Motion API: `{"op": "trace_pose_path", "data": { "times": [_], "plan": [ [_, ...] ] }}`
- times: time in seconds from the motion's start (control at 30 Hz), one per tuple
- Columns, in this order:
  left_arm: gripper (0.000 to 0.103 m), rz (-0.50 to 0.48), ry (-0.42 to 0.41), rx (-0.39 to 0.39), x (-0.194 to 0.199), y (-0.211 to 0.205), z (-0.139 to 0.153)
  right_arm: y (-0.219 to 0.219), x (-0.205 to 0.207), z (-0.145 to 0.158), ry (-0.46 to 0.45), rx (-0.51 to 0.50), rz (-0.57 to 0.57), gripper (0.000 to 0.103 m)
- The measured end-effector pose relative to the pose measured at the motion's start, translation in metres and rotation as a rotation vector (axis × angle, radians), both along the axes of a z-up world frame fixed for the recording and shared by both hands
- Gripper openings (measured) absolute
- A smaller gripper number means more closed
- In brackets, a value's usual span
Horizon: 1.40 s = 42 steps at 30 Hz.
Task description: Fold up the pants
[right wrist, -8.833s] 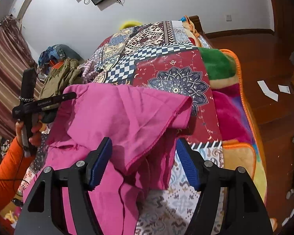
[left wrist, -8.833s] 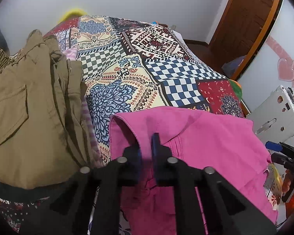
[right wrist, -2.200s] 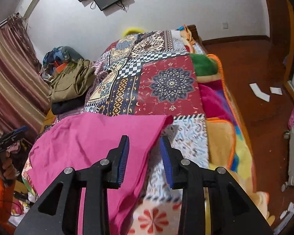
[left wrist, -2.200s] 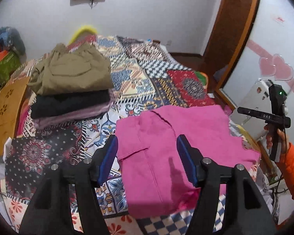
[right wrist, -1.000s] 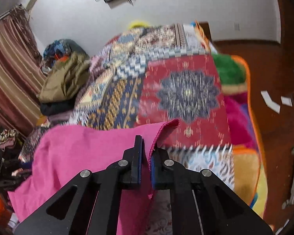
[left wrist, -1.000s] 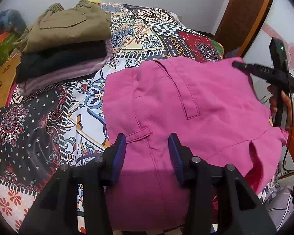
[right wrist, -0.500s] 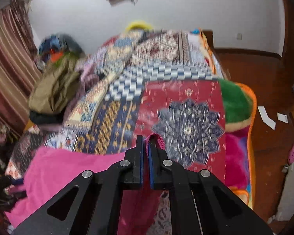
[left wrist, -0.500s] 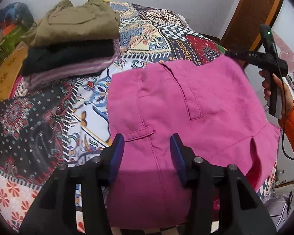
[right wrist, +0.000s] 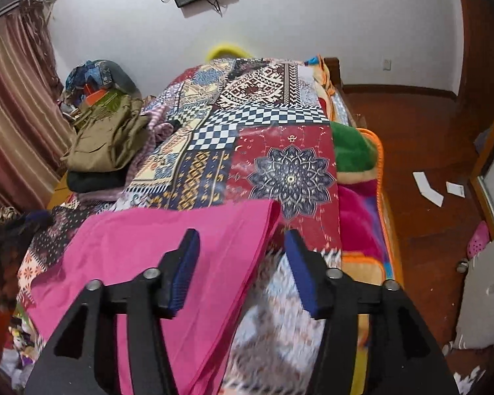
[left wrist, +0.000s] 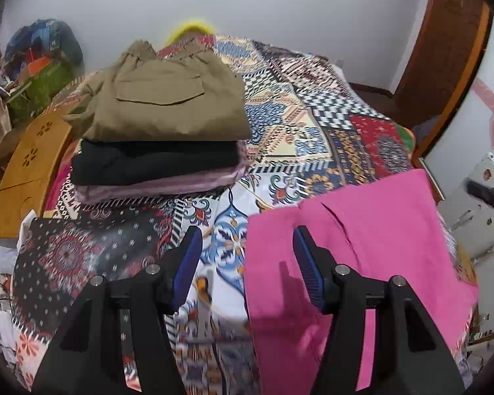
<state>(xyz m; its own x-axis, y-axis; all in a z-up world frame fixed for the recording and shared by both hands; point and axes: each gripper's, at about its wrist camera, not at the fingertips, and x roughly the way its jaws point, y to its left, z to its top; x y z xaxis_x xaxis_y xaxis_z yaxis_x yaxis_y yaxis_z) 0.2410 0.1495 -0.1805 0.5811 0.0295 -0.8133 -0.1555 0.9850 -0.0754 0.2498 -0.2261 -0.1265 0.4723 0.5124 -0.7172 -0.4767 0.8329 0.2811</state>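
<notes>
The pink pants lie folded and flat on the patterned bedspread. They also show in the right wrist view. My left gripper is open and empty, above the pants' left edge; its right finger is over the pink cloth. My right gripper is open and empty, raised above the pants' far right corner.
A stack of folded clothes, khaki pants on top, sits at the bed's far left and shows in the right wrist view. A wooden board lies left of it. The bed's right edge drops to a wooden floor.
My right gripper has opened and let go of the pants' corner, which now lies flat. My left gripper has opened wider and drawn back to the left.
</notes>
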Motion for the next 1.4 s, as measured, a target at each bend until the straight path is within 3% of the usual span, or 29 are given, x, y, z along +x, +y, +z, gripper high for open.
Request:
{"op": "trace_pose_path", "data": {
  "times": [0.2, 0.3, 0.47, 0.6, 0.63, 0.7, 0.8, 0.9, 1.03, 1.17, 1.4],
  "plan": [
    [0.057, -0.029, 0.099, -0.019, 0.036, 0.0, -0.041, 0.005, -0.045, -0.022, 0.051, -0.007, 0.005, 0.065],
    [0.057, -0.073, 0.16, -0.1, 0.044, -0.002, -0.057, 0.005, -0.056, -0.044, 0.133, 0.012, -0.001, 0.065],
    [0.057, -0.126, 0.204, -0.087, 0.049, -0.014, -0.072, -0.003, -0.062, -0.079, 0.269, 0.062, -0.038, 0.066],
    [0.056, -0.122, 0.233, -0.141, 0.056, -0.011, -0.081, 0.002, -0.065, -0.08, 0.257, 0.039, -0.021, 0.066],
    [0.05, -0.12, 0.232, -0.159, 0.058, -0.009, -0.081, 0.004, -0.065, -0.079, 0.256, 0.037, -0.008, 0.066],
    [0.041, -0.123, 0.225, -0.163, 0.059, -0.009, -0.081, 0.007, -0.069, -0.077, 0.253, 0.048, 0.018, 0.051],
    [0.028, -0.113, 0.197, -0.123, 0.056, -0.013, -0.08, 0.01, -0.072, -0.08, 0.235, 0.036, 0.029, 0.039],
    [0.01, -0.104, 0.171, -0.142, 0.054, -0.011, -0.076, 0.008, -0.072, -0.083, 0.241, 0.061, 0.031, 0.024],
    [0.008, -0.069, 0.131, -0.158, 0.046, -0.001, -0.064, 0.011, -0.067, -0.086, 0.229, 0.058, 0.041, 0.018],
    [0.008, -0.033, 0.103, -0.096, 0.037, 0.008, -0.054, 0.023, -0.059, -0.081, 0.169, -0.001, 0.064, 0.014],
    [0.008, 0.059, 0.121, -0.111, 0.048, 0.032, -0.057, 0.044, -0.043, -0.079, 0.087, -0.095, 0.083, 0.012]
  ]
}}
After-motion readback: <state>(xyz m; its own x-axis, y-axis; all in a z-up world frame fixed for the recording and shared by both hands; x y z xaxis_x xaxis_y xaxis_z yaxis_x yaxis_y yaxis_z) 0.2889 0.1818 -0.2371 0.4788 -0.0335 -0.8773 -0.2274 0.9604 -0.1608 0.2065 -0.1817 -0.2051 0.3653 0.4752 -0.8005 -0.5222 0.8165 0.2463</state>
